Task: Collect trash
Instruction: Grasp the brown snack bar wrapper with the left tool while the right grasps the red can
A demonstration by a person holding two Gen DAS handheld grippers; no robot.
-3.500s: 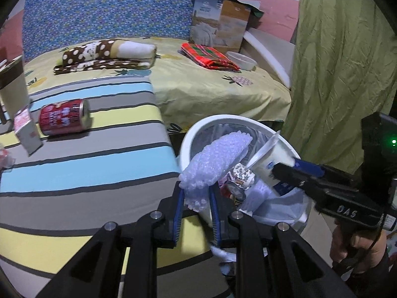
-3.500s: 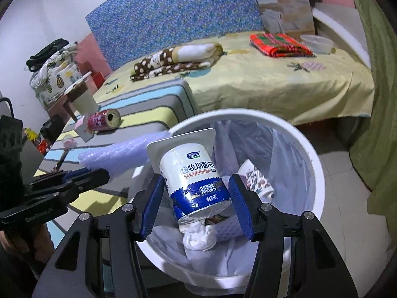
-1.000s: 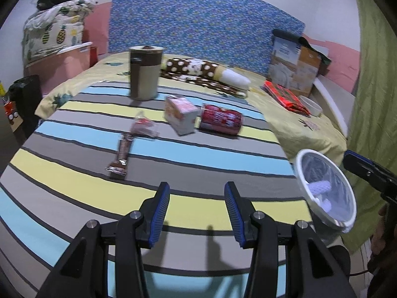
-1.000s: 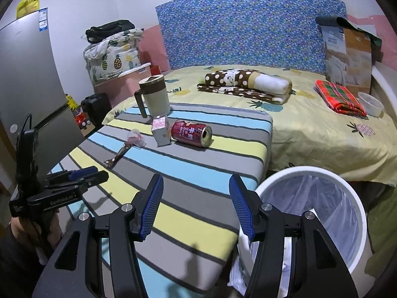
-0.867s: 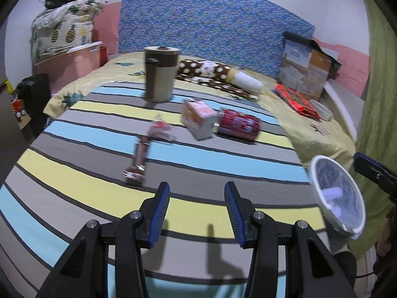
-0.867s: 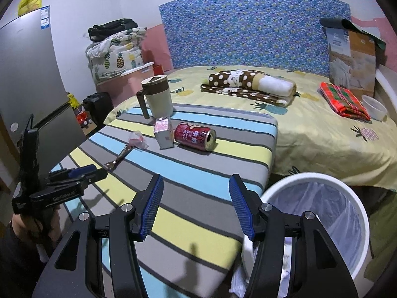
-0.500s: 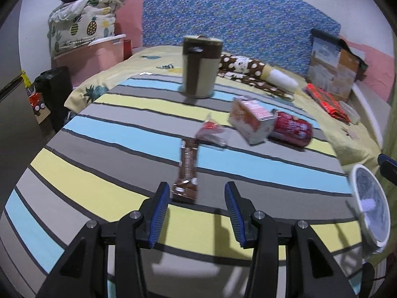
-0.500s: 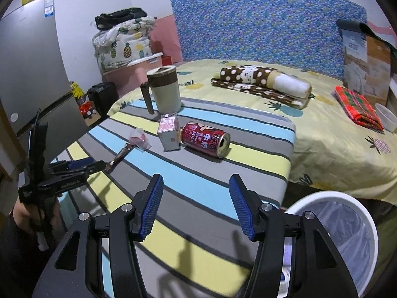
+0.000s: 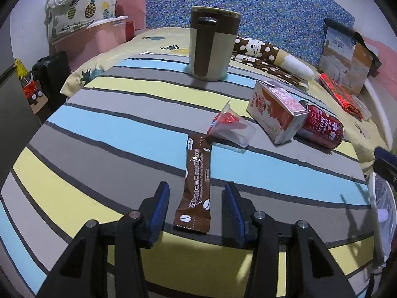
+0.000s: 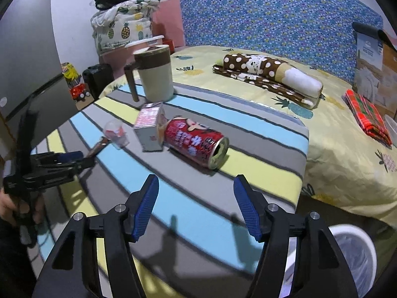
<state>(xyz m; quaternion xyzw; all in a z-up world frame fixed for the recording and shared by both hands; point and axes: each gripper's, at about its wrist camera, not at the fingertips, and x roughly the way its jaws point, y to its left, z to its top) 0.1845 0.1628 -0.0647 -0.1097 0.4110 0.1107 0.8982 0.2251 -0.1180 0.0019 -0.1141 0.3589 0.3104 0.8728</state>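
My ribbed pads (image 9: 158, 208) look rubbery; glossy foil sachet (image 9: 196, 183), shiny metal can (image 10: 196, 144), matt cloth bedspread (image 9: 99, 134).

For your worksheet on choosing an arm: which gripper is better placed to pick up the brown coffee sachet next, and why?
Left. The left gripper already straddles the near end of the brown coffee sachet, jaws closing around it without touching yet. The right gripper is empty, opening, and faces the red can.

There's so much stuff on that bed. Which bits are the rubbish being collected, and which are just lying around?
Rubbish: brown sachet, clear plastic cup, small carton, red can, all bound for the white bin.

Just lying about: mug, spotted blanket, red checked cloth.
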